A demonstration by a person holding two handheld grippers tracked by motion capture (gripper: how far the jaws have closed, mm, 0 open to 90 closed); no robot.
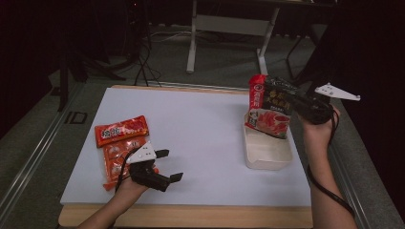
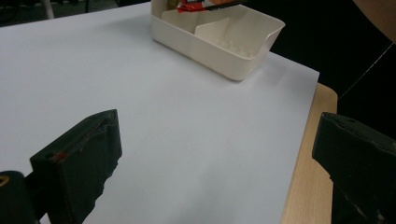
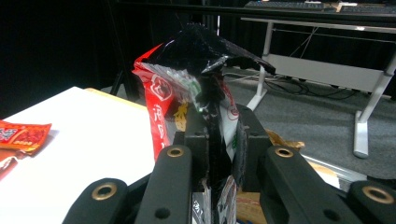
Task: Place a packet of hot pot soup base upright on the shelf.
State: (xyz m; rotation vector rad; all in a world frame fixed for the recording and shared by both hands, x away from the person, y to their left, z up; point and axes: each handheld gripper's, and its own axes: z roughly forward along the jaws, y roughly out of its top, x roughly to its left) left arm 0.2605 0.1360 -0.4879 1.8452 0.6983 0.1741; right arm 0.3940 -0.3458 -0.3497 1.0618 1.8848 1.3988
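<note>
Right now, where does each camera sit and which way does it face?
High view: above the person's side, facing forward and down on the white table; both forearms, left gripper, right gripper.
Left gripper view: looks past open jaws across the table to the cream plastic bin.
Right gripper view: faces the black-and-red snack packet pinched in its jaws.
Shared: bin, packet.

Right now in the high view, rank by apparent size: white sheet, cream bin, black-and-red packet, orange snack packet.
1. white sheet
2. cream bin
3. orange snack packet and black-and-red packet: look alike; the held one is nearer the camera, so unranked.

White table (image 1: 200, 129): orange packets (image 1: 119, 143), bin (image 1: 265, 151)
</note>
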